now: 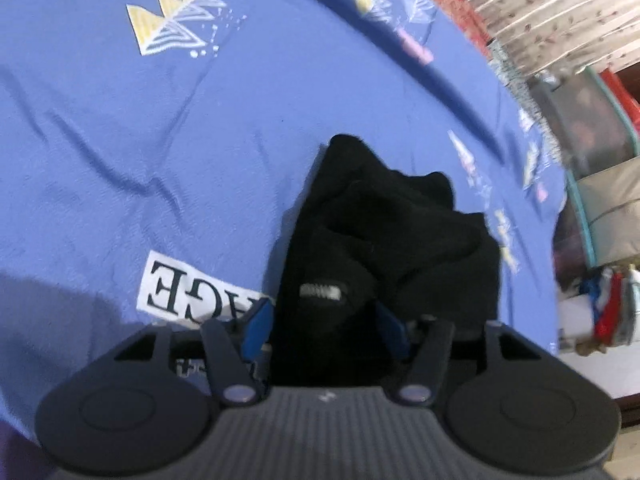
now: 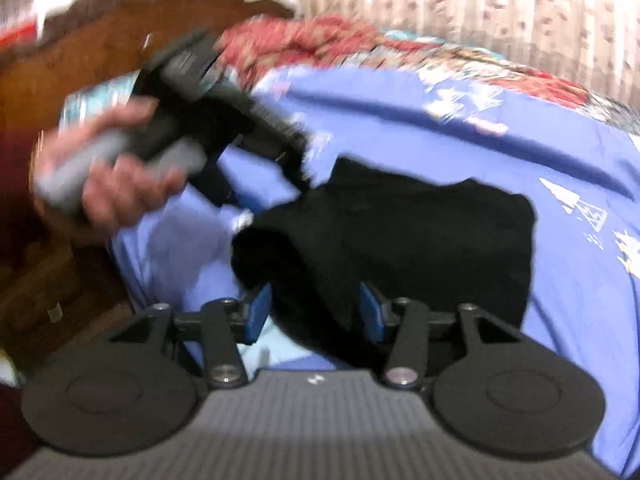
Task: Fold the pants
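Black pants [image 1: 384,232] lie in a folded, bunched heap on the blue bed sheet [image 1: 160,140], a small grey label [image 1: 320,292] facing up. My left gripper [image 1: 325,330] stands open over the heap's near end, with black cloth filling the gap between its blue pads [image 1: 260,326]. In the right wrist view the pants [image 2: 420,232] spread wide and dark. My right gripper [image 2: 315,312] is open too, its pads either side of the near edge of the cloth. A hand [image 2: 112,184] holds the blurred left gripper [image 2: 276,196] at the heap's far left corner.
A white patch with black letters [image 1: 192,292] is printed on the sheet left of the pants. A carved wooden headboard [image 2: 100,40] and a red patterned blanket [image 2: 320,36] lie beyond the bed. A curtain [image 1: 560,12] and storage boxes [image 1: 592,140] stand past the right edge.
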